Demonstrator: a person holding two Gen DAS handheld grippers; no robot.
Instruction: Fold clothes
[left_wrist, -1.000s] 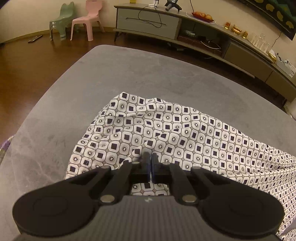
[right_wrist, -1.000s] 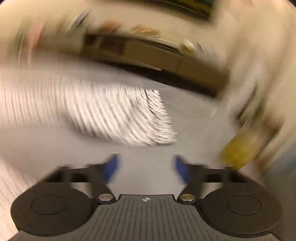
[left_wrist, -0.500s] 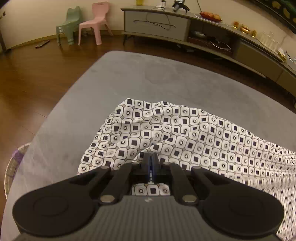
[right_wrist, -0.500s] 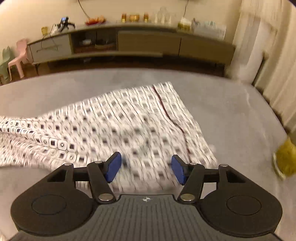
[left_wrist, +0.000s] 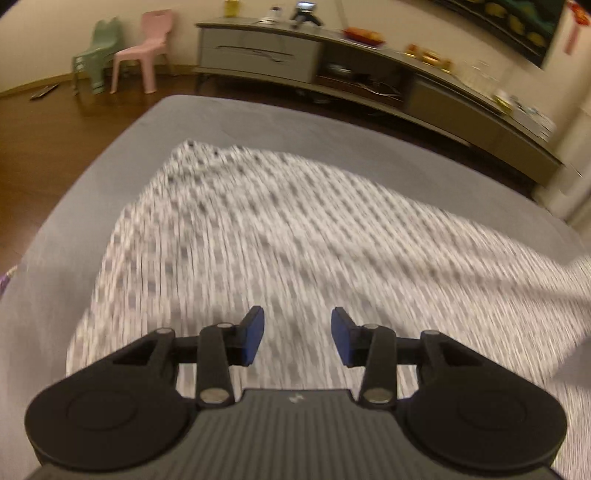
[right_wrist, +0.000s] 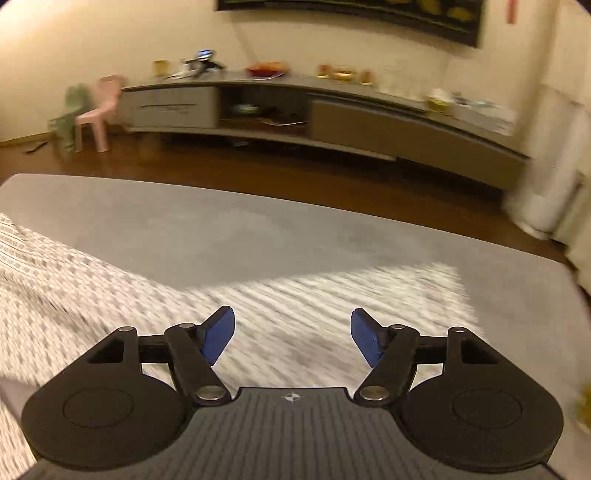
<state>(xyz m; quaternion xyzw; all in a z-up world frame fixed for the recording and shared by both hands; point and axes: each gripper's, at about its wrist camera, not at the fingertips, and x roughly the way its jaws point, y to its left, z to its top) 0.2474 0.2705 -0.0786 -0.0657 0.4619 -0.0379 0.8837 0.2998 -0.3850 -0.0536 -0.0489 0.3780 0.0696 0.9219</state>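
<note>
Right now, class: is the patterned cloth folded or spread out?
Mostly spread: the patterned cloth lies across the grey surface; blur hides any folds.

The patterned garment (left_wrist: 295, 236) is thin, matt woven cloth lying on a grey, soft, suede-like matt worktop (left_wrist: 229, 122). Each claw is matt black plastic with blue rubbery pads (right_wrist: 218, 334) and shiny metal pivots. The wooden floor (right_wrist: 258, 181) looks glossy; the chairs (left_wrist: 142, 48) are smooth plastic.

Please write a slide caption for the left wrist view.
Left gripper, jaws opening and empty, above the black-and-white patterned garment on the grey padded surface.
</note>
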